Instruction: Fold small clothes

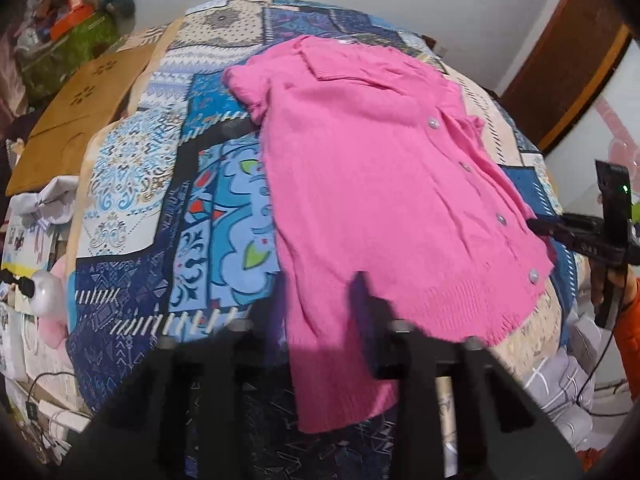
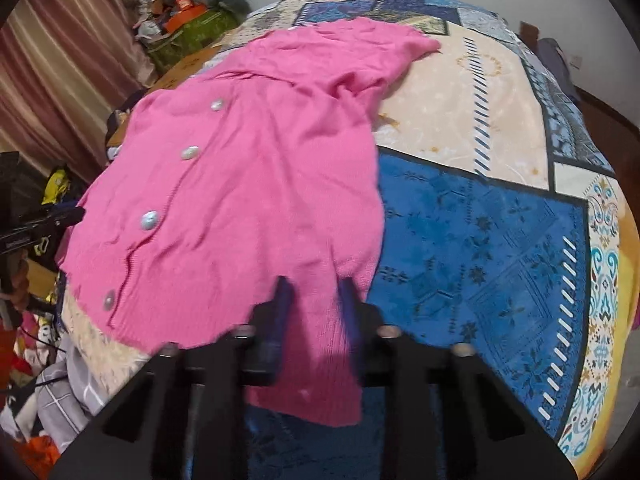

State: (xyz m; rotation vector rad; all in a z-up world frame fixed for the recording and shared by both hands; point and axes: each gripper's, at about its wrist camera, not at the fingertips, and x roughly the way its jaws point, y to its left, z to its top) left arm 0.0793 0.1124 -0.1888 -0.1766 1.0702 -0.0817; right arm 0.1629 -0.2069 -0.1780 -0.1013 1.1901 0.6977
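A: Start with the pink knitted cardigan [image 1: 380,184]. It lies spread on the patchwork bedspread [image 1: 168,184], front side up, with a row of pale buttons [image 2: 150,219] running down toward the ribbed hem. In both wrist views one part of the knit hangs over the near edge of the bed, toward the cameras.

B: And the grippers?

A: The left gripper [image 1: 320,320] sits at the near edge of the cardigan. One dark finger [image 1: 366,304] shows against the pink, the other I cannot make out, and pink knit hangs down over where the jaws meet. They are closed narrow, so I judge them pinched on the fabric. The right gripper [image 2: 314,300] has its two fingers either side of a strip of pink knit. The picture is blurred there, but the jaws are drawn in close, so I judge it also nips the cloth.

B: So which step is this?

A: An early one, I think: both claws hold the near edge, ready to spread the garment or carry the hem up for a first fold. Nothing looks folded yet.

B: What does the next move need?

A: Both hands travelling together at one height, so the knit stays taut between them and does not bunch. The far sleeve [image 2: 404,42] is rumpled and may want flattening first.

B: Anything around?

A: A brown cardboard box [image 1: 80,108] and a heap of clutter [image 2: 184,12] beside the bed, well apart from the work.
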